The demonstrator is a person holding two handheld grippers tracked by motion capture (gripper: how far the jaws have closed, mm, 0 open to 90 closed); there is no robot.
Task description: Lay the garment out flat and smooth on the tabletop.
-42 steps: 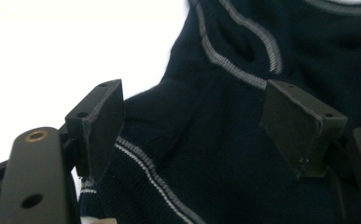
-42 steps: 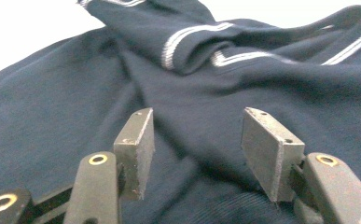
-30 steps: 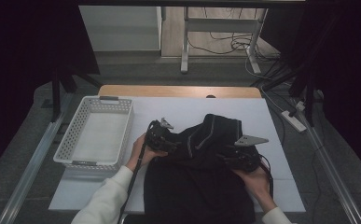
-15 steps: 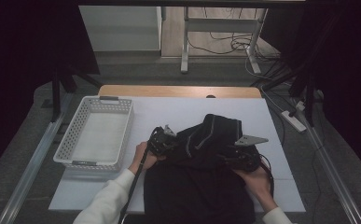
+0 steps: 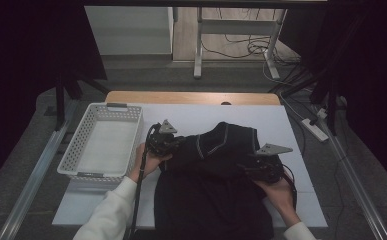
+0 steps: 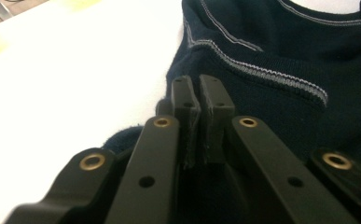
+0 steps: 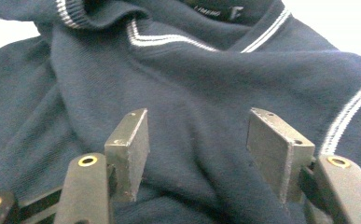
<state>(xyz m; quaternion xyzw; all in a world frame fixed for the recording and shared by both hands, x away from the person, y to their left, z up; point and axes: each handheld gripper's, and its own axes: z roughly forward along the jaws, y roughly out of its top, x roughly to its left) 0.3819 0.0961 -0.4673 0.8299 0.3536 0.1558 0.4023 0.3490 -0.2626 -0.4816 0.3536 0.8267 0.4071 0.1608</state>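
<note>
A: Navy knit sweater (image 5: 216, 190) spread over the near half of the white table top (image 5: 291, 125), collar end bunched up and doubled back over the body. Why bunched like that?

B: Looks like a fold in hand. Upper part raised and drawn toward the hem, lower part lying flat down to the near edge.

A: And the left gripper (image 5: 177, 142)?

B: Pads pressed together at the sweater's left edge, apparently pinching a fold of the knit just beside the white-striped trim. Held there to carry that corner, most likely.

A: Right gripper (image 5: 248, 166)?

B: Jaws spread wide, low over the cloth on the right side, with loose knit beneath and no grip taken. Probably poised to take the matching corner for an even, square fold.

A: White perforated basket (image 5: 81, 170) — why there?

B: Parked just left of the sweater, close to the left hand but apart from the cloth. Likely meant to receive the folded garment.

A: Risk?

B: Pulling on one side alone — skewed fold, collar twisted under.
</note>
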